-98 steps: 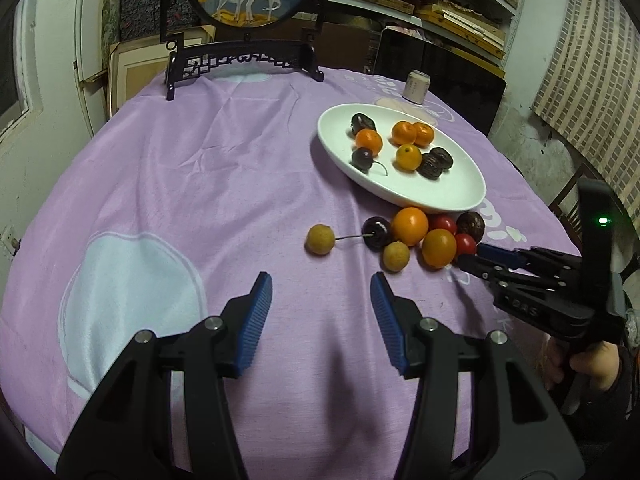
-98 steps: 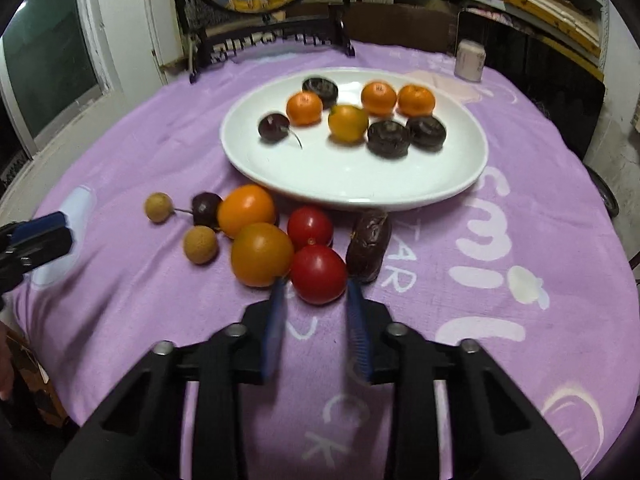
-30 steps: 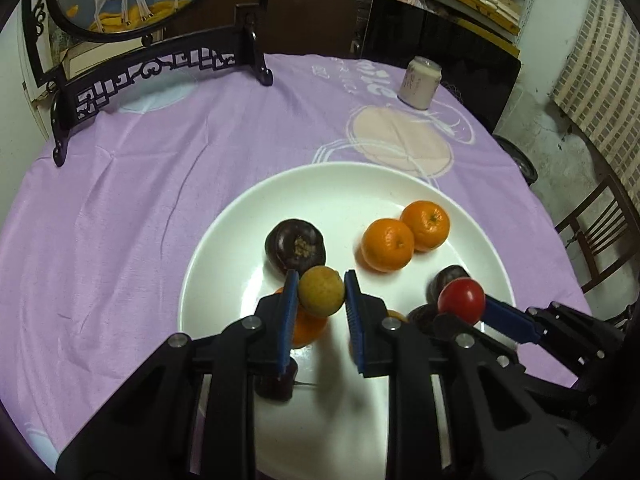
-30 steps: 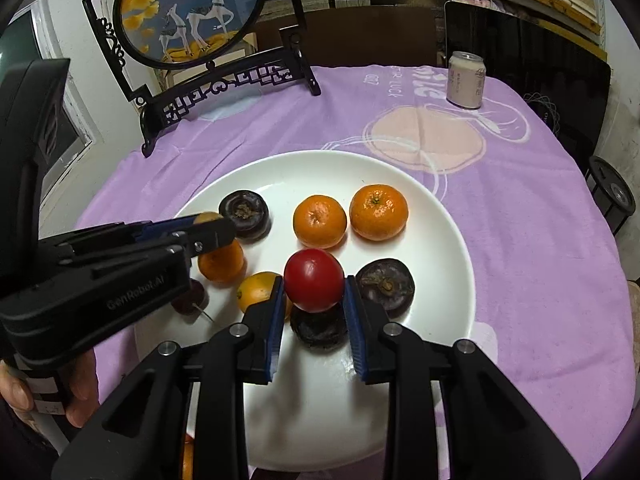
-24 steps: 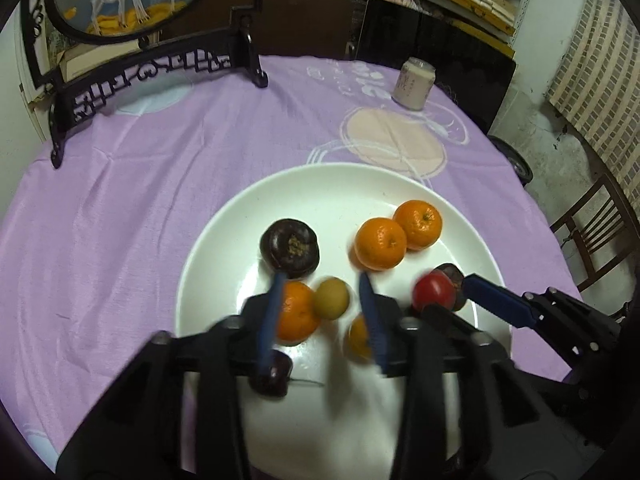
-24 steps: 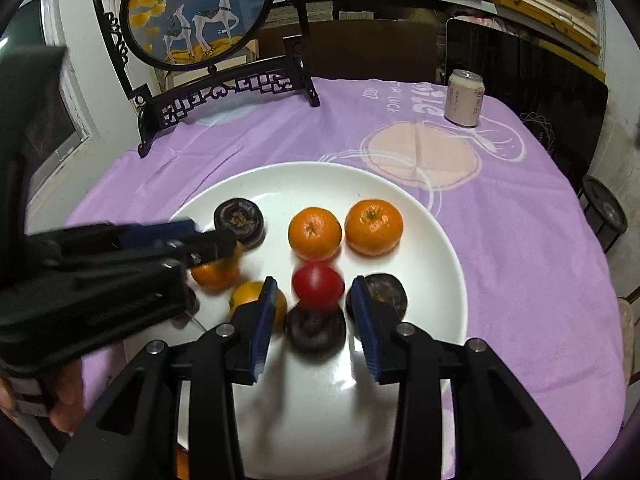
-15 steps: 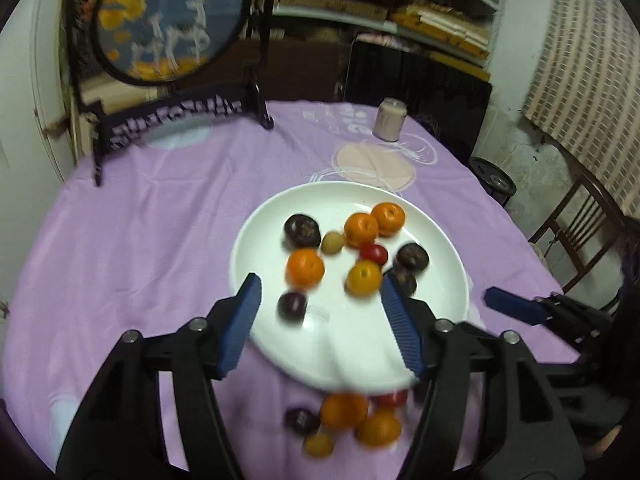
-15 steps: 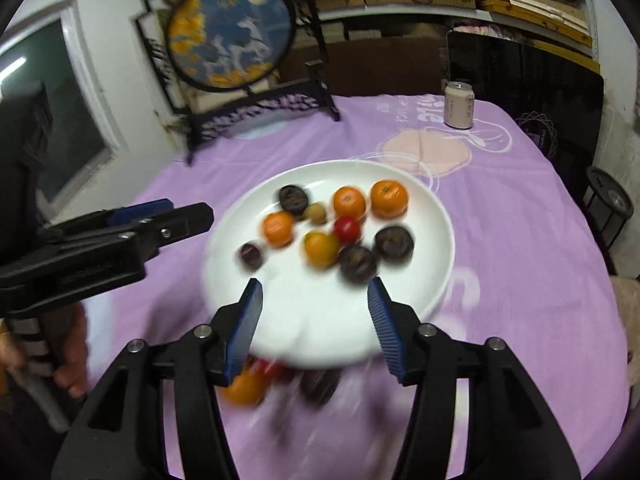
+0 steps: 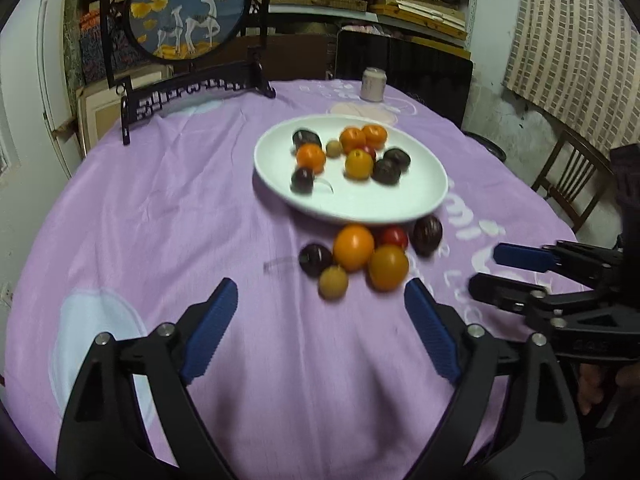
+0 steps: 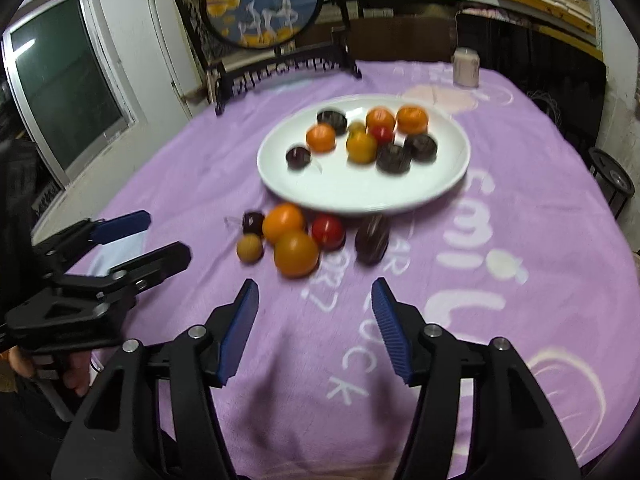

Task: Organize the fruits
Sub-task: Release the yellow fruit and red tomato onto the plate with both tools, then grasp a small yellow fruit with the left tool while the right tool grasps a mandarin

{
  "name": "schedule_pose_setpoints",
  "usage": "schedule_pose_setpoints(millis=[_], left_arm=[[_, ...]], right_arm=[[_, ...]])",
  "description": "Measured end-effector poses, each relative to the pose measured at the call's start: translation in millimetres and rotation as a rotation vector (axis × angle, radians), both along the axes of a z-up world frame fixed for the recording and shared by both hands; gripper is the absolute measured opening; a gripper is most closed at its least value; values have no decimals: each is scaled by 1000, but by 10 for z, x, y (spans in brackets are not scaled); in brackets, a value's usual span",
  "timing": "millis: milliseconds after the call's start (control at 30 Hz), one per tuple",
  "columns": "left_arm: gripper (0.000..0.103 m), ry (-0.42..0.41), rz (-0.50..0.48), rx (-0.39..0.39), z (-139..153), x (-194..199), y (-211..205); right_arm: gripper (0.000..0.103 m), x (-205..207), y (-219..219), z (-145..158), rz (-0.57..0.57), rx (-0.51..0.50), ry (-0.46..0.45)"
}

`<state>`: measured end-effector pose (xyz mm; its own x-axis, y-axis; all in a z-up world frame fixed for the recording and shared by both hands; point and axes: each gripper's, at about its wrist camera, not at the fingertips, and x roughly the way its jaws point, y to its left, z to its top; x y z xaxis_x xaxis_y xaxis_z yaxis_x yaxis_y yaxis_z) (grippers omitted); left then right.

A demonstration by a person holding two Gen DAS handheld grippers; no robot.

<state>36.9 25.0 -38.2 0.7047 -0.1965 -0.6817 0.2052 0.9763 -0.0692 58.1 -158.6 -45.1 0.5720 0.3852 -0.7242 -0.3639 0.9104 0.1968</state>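
Both tongs – left tongs, right tongs – just spread apart, empty, above loose fruits beside white plate.

A white oval plate lies flat beyond the left gripper, holding nine fruits bunched toward its far half: three small oranges, a yellow-orange one, a tiny red tomato, a pale longan and several dark, wrinkled fruits, one with a thin stem. Between the plate's near rim and the gripper sits a loose cluster on the tabletop: two large orange fruits touching, a red tomato behind them, a tan longan nearest, a dark cherry at the left and a dark brown fruit at the right.
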Motion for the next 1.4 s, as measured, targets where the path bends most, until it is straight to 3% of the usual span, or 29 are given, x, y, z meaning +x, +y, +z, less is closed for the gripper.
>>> schedule_pose_setpoints(millis=[233,500,533,567,633,933,1000,1067,1200,1333,1400], left_arm=[[87,37,13,-26,-132,-97,179],[88,47,69,-56,-151,-142,451],[88,47,69,-57,-151,-141,453],[88,47,68,-57,-149,-137,442],[88,48,60,-55,-148,-120,405],[87,72,1,-11,-253,185,-34],[75,79,-13,-6,-304,288,-121],[52,108,-27,0,-366,394,-187],[45,163,-17,2,-496,576,-243],[23,158,-3,32,-565,663,-294],[23,159,-3,20,-558,650,-279]], right_arm=[[59,146,312,-194,48,-23,24],[59,524,525,-400,26,-60,68],[56,562,538,-442,19,-59,72],[42,570,542,-459,12,-68,72],[36,552,539,-448,26,-66,73],[36,121,163,-208,5,-3,56],[36,51,53,-204,-15,-1,57],[36,4,-44,-220,-36,6,62],[36,-80,-163,-224,-55,21,62],[36,-90,-184,-210,-53,31,56],[36,-94,-177,-215,-46,32,57]])
